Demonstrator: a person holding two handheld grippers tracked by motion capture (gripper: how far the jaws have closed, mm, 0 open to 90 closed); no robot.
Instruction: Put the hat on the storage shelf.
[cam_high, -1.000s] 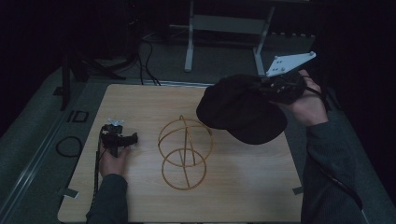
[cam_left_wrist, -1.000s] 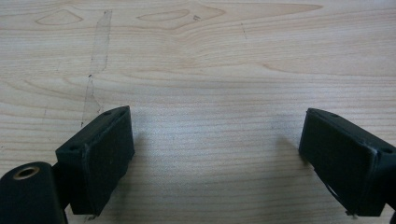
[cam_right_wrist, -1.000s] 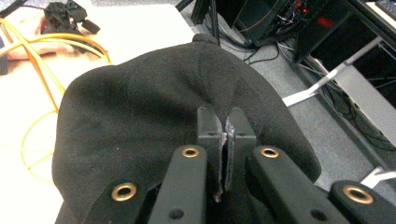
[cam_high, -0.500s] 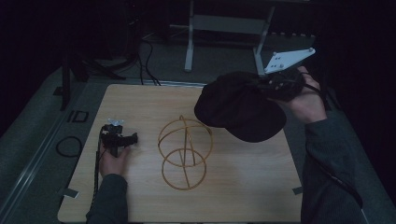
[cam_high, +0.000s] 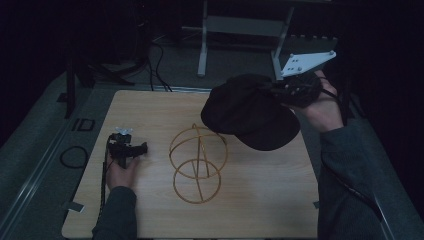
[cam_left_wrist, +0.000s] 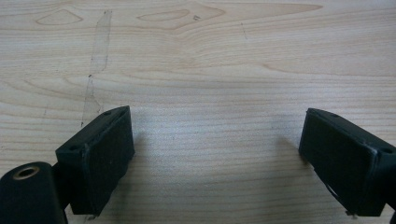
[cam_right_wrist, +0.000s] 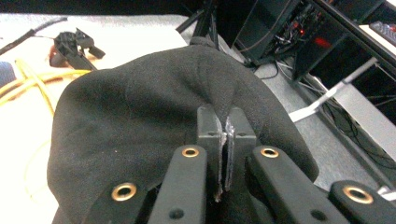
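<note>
So the right gripper (cam_right_wrist: 225, 140) has its fingers pinched nearly together on a fold of the black cap (cam_high: 250, 112), right at the crown by the look of the right gripper view – the fabric bunches up between the pads. The cap hangs in the air off the far right part of the counter (cam_high: 150, 107), just beside and a bit above the top hoop of the wire stand (cam_high: 197, 162). My guess is it's held by the crown so the open underside faces down and can drop over that rounded frame, which looks made to hold a hat's shape.

The left gripper (cam_left_wrist: 217, 140) is parked on the counter at the left, well apart from the stand. Its fingers are spread wide with nothing between them – just bare wood grain in the left gripper view. The person's left hand (cam_high: 121, 170) rests behind it, probably just keeping it out of the way while the other hand works.

Count: one cap, one wire stand (gold-coloured, crossed hoops on a ring base), two grippers, one wooden counter. There's also a white three-cornered plate (cam_high: 306, 61) on top of the right gripper.
</note>
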